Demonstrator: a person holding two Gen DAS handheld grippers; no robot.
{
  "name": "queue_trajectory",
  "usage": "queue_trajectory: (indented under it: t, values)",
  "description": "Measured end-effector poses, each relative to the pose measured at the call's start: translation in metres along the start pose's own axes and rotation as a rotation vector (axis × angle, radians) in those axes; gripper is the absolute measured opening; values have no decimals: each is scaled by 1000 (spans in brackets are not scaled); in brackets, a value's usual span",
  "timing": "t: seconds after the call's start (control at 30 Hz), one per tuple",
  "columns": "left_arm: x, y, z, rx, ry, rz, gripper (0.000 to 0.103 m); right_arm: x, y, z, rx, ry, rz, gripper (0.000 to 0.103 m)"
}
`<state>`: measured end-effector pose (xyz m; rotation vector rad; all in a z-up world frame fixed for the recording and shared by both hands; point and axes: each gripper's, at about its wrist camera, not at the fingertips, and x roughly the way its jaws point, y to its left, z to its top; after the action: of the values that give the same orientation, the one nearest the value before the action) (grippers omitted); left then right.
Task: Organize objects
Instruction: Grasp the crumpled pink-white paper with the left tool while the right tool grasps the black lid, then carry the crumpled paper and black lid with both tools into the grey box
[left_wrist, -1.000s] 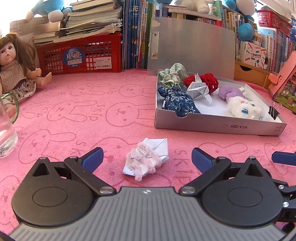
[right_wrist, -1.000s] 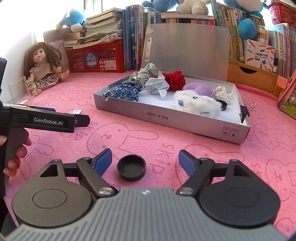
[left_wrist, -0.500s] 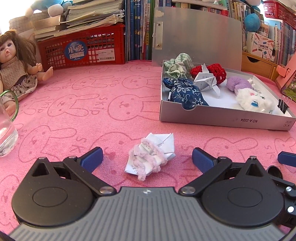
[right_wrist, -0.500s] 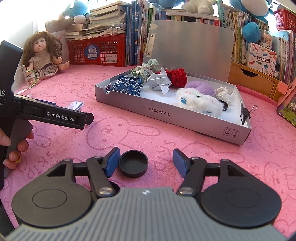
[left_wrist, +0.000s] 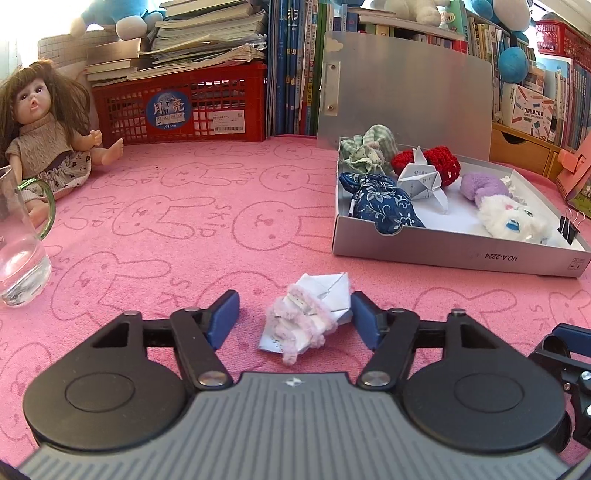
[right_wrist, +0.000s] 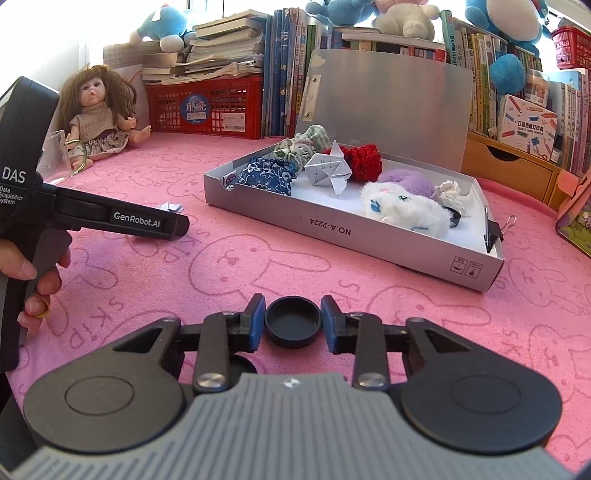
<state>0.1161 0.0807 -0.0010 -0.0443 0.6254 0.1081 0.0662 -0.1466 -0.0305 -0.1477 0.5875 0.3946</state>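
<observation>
A folded white paper with a pink fluffy piece lies on the pink rabbit-print cloth between the jaws of my left gripper. Those jaws are closing; the right pad is at the paper's edge and the left pad stands clear of it. My right gripper is shut on a small black round cap, one blue pad against each side. The open grey box lies ahead of both grippers with its lid up. It holds a blue floral pouch, a paper origami, a red crochet piece and a white plush.
A glass cup stands at the left, with a doll behind it. A red basket of books and shelves line the back. A binder clip grips the box's right corner. A hand holds the left gripper's handle.
The right jaws have come together onto the black cap. The left jaws have narrowed around the paper and pink piece. Neither hand has shifted much.
</observation>
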Motion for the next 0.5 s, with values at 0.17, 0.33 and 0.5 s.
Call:
queue_trajectory:
  t: [0.17, 0.33, 0.5]
  values:
    - [-11, -4, -1, 10, -22, -15, 53, -8, -7, 4, 18, -24, -15, 37]
    - [-28, -10, 0, 28, -59, -41, 52, -12, -12, 8, 25, -41, -38, 37]
    - [-40, -17, 4, 44, -80, -71, 52, -15, -19, 11, 45, -58, -59, 37]
